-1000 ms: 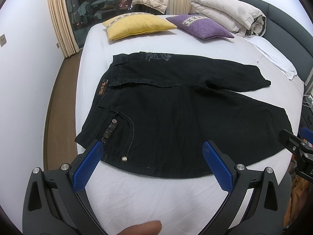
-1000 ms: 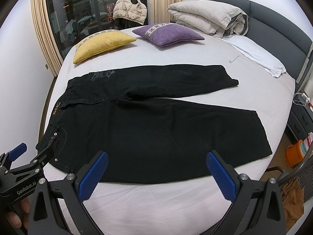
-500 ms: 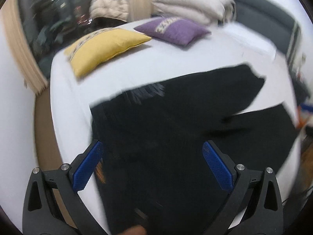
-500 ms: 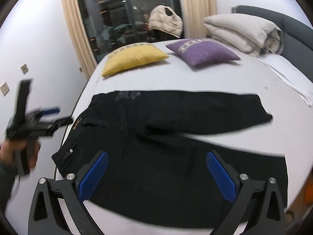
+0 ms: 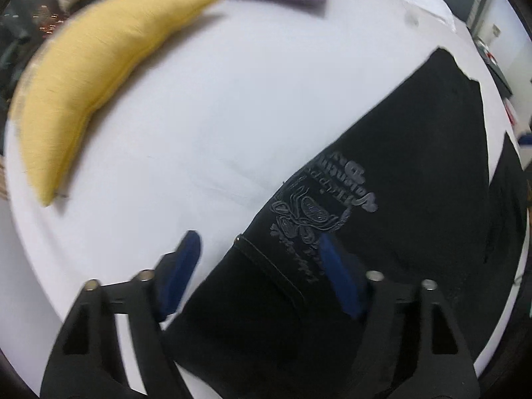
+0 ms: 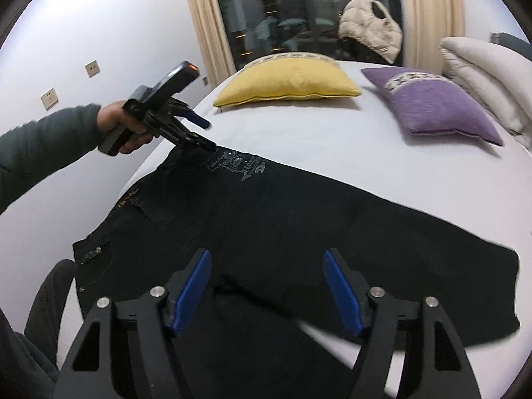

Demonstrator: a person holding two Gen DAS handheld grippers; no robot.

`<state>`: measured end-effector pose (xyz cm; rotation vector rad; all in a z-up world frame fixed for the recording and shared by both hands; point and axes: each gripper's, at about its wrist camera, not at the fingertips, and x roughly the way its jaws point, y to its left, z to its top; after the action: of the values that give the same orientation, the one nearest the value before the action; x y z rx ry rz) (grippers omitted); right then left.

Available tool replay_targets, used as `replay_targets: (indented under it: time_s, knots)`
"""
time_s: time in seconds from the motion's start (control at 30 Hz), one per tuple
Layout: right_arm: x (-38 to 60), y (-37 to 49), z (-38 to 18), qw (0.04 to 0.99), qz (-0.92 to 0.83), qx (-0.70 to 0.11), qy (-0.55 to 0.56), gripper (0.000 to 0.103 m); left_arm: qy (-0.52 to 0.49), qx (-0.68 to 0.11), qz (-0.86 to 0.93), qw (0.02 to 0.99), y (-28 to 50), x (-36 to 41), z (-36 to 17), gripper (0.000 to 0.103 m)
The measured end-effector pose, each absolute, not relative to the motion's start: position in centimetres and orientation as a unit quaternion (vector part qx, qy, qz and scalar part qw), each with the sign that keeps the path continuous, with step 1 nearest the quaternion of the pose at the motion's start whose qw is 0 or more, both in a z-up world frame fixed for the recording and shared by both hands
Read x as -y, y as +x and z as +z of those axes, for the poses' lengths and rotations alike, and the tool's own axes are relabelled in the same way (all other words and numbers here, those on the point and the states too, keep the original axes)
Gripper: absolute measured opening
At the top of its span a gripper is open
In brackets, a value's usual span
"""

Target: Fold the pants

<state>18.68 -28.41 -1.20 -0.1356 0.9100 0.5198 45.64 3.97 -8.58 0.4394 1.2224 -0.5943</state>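
Black pants [image 6: 282,232] lie flat on the white bed [image 6: 332,139], waist to the left, legs to the right. A grey printed logo [image 5: 319,206] marks the far waist corner. My left gripper [image 5: 259,276] is open and straddles the far edge of the waistband; it also shows in the right wrist view [image 6: 202,133], held low at that corner. My right gripper [image 6: 267,287] is open, low over the crotch area between the legs, holding nothing.
A yellow pillow [image 6: 286,81] and a purple pillow [image 6: 432,106] lie on the bed beyond the pants. A folded pale duvet [image 6: 488,76] is at the far right. A beige jacket [image 6: 369,30] hangs by the dark window. A white wall [image 6: 83,33] is on the left.
Both grippers have moved forward and down over the pants. My left gripper went from the near waist to the far waist corner. My right gripper closed in on the crotch area.
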Motion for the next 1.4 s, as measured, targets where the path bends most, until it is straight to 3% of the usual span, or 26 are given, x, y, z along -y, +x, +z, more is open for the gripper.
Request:
replay_targets:
  time_s: [0.07, 0.23, 0.4, 0.47, 0.53, 0.9, 1.03, 1.4]
  knots:
    - [28.5, 19.5, -1.5, 0.861, 0.254, -0.436, -0.064, 0.072, 0.208, -0.575, -0.279, 0.740, 46.6, -4.0, -9.8, 0.057]
    - [27.8, 21.8, -2.7, 0.852, 0.283, -0.436, -0.066, 0.071, 0.207, -0.596, -0.295, 0.718, 47.9, -4.3, -11.6, 0.054]
    - [27.0, 23.8, -3.0, 0.844, 0.294, -0.442, -0.072, 0.067, 0.202, -0.610, -0.303, 0.704, 47.7, -4.3, -12.8, 0.029]
    - [27.0, 24.6, -2.9, 0.843, 0.295, -0.444, -0.076, 0.067, 0.202, -0.605, -0.303, 0.708, 47.5, -4.7, -12.5, 0.011]
    - [26.8, 25.7, -2.8, 0.841, 0.294, -0.446, -0.087, 0.067, 0.206, -0.592, -0.308, 0.716, 46.9, -5.1, -12.1, 0.008]
    - [23.4, 33.1, -4.8, 0.813, 0.310, -0.471, -0.149, 0.060, 0.217, -0.505, -0.311, 0.775, 42.0, -7.4, -8.0, 0.006]
    - [22.8, 35.2, -6.2, 0.791, 0.316, -0.492, -0.180, 0.050, 0.236, -0.475, -0.319, 0.786, 40.1, -7.6, -6.6, 0.006]
    - [22.9, 38.4, -8.9, 0.756, 0.308, -0.528, -0.234, 0.049, 0.246, -0.452, -0.329, 0.792, 38.3, -5.2, -4.7, 0.006]
